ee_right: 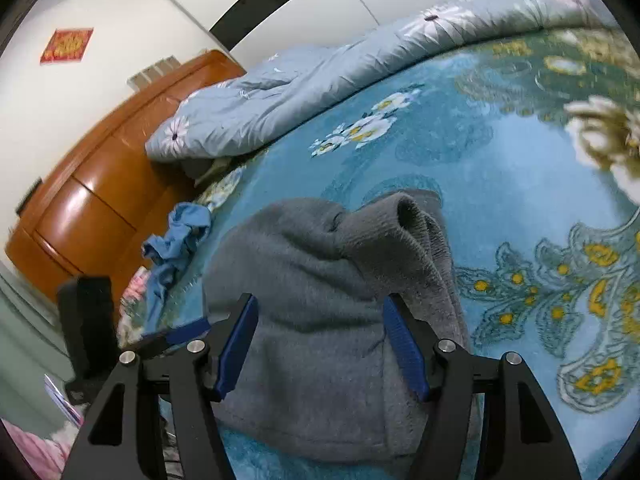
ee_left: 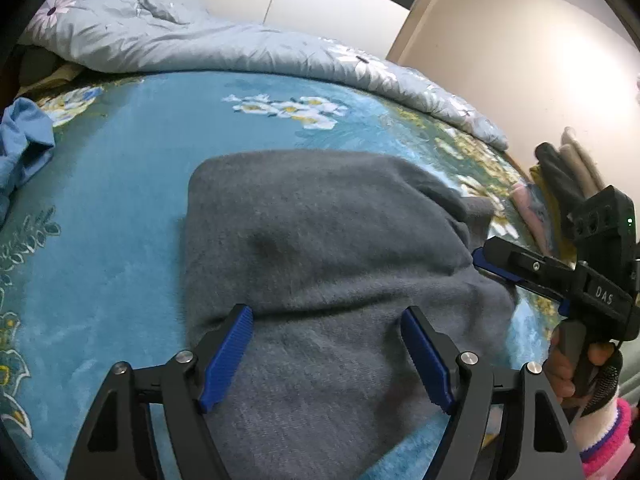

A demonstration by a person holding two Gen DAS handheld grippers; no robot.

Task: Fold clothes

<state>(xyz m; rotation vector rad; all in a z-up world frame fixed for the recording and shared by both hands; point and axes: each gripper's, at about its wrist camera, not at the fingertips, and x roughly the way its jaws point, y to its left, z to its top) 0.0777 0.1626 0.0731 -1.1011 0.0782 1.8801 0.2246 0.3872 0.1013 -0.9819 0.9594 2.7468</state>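
A grey fuzzy sweater (ee_left: pixel 320 248) lies partly folded on the blue floral blanket (ee_left: pixel 120 200). My left gripper (ee_left: pixel 326 312) is open just above the sweater's near edge, with nothing between its blue pads. My right gripper (ee_right: pixel 320 304) is open over the same sweater (ee_right: pixel 312 280), whose sleeve (ee_right: pixel 416 224) lies bunched up on its right side. The right gripper also shows in the left wrist view (ee_left: pixel 496 270) at the sweater's right edge. The left gripper's blue tips show in the right wrist view (ee_right: pixel 184 330) at the lower left.
A light blue garment (ee_left: pixel 24 140) lies crumpled at the bed's left; it also shows in the right wrist view (ee_right: pixel 176 240). A pale floral duvet (ee_left: pixel 200 40) is heaped along the far side. Folded clothes (ee_left: pixel 560 184) are stacked at right. A wooden headboard (ee_right: pixel 100 184) stands at left.
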